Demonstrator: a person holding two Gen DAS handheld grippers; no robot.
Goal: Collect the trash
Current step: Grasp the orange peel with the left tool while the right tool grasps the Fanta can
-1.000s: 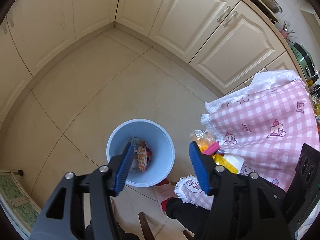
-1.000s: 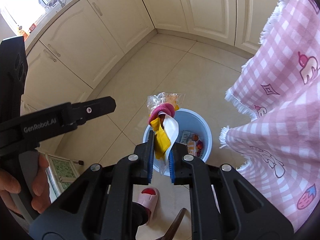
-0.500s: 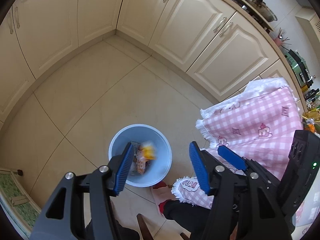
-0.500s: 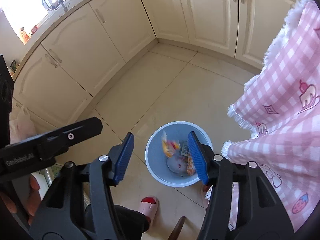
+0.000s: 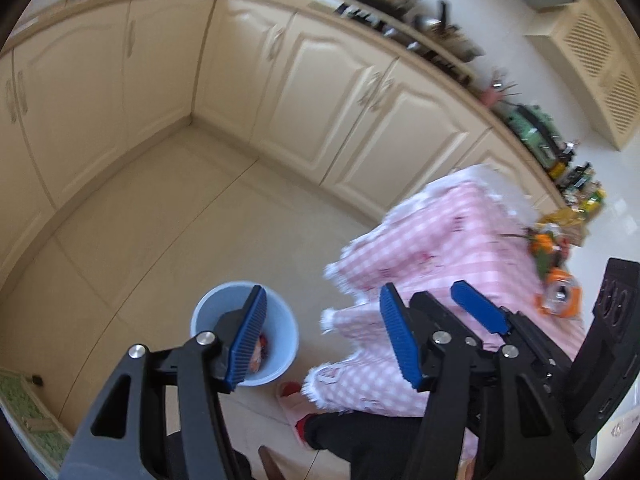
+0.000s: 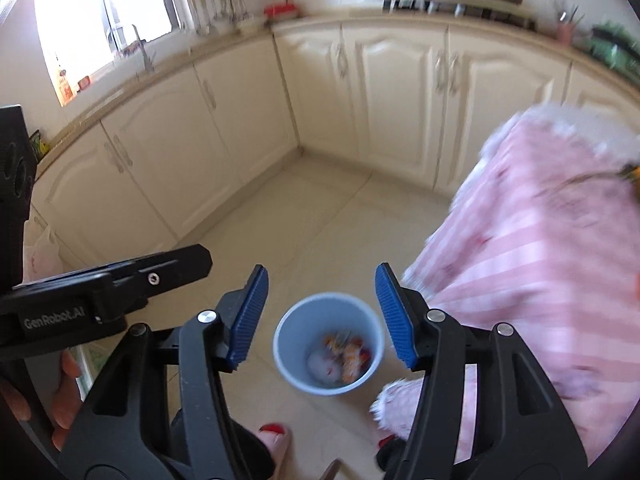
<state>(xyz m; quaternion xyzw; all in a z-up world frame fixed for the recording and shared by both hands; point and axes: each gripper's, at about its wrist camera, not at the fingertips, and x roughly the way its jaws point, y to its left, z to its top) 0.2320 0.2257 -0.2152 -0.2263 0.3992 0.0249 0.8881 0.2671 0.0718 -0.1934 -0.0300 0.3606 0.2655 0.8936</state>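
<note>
A light blue bin point(image 6: 289, 344) stands on the tiled floor beside the table; several wrappers point(image 6: 344, 354) lie in its bottom. My right gripper point(image 6: 320, 270) hangs high above it, open and empty. My left gripper point(image 5: 322, 292) is also raised; its jaws are opening a little, nothing between them, and its left finger covers part of the bin point(image 5: 282, 320). The right gripper's blue pad point(image 5: 476, 312) shows past the left one's right finger. An orange-and-clear packet point(image 5: 558, 296) and more orange and green items point(image 5: 548, 242) lie on the pink checked tablecloth point(image 5: 440, 240).
Cream cabinets point(image 6: 400, 100) line the walls around an open floor corner. The tablecloth point(image 6: 540, 260) hangs down close to the bin's right side. A person's slippered foot point(image 6: 276, 434) stands just in front of the bin. A hand point(image 6: 60, 396) holds the left gripper.
The right gripper opened and dropped its bundle of wrappers into the bin. Both grippers then rose and tilted up, so the bin looks smaller and the countertops come into view.
</note>
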